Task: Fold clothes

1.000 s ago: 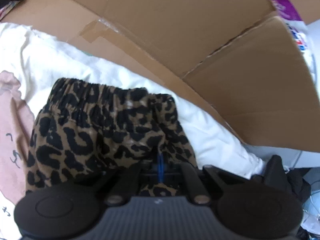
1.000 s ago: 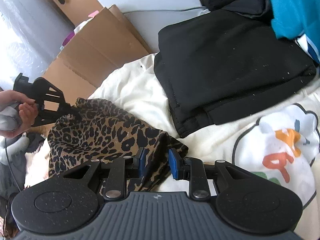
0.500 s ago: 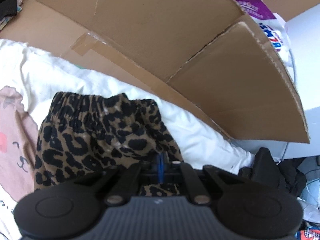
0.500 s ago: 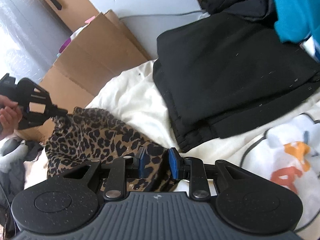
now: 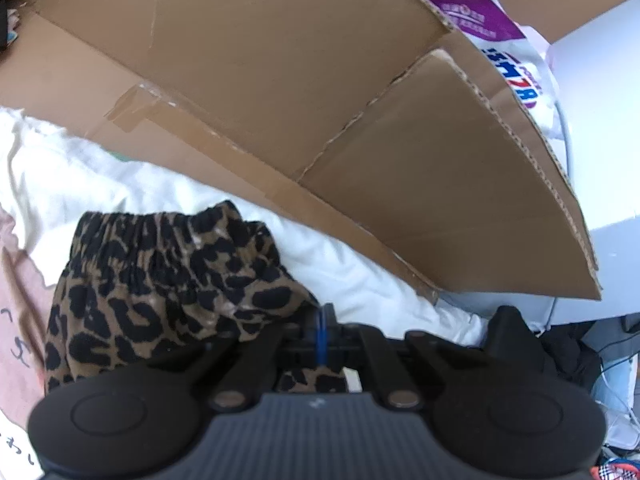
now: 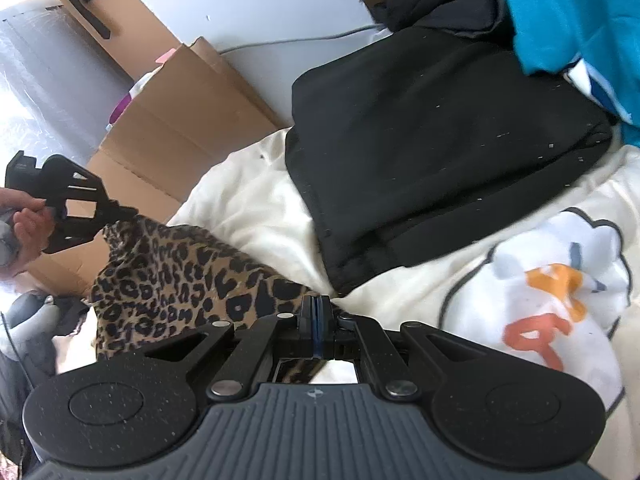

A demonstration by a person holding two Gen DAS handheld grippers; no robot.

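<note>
A leopard-print garment (image 5: 168, 280) with a gathered elastic waistband lies on a white blanket (image 5: 80, 168). My left gripper (image 5: 322, 316) is shut on one corner of it, with cloth pinched between the blue pads. In the right wrist view the same leopard-print garment (image 6: 180, 280) stretches from my left gripper (image 6: 128, 214), held by a hand at the far left, to my right gripper (image 6: 318, 308). The right gripper is shut on the garment's near corner. The fabric hangs lifted between the two grips.
A flattened cardboard box (image 5: 320, 100) leans along the bed's far side. A folded black garment (image 6: 432, 152) lies ahead of the right gripper, with a teal cloth (image 6: 568, 20) behind it. The white blanket with a cartoon print (image 6: 552, 280) covers the bed. A pink garment (image 5: 20, 320) lies at left.
The right gripper's jaws have shut on the garment's near corner. The left gripper has pulled its corner sideways and a little up, drawing the fabric taut.
</note>
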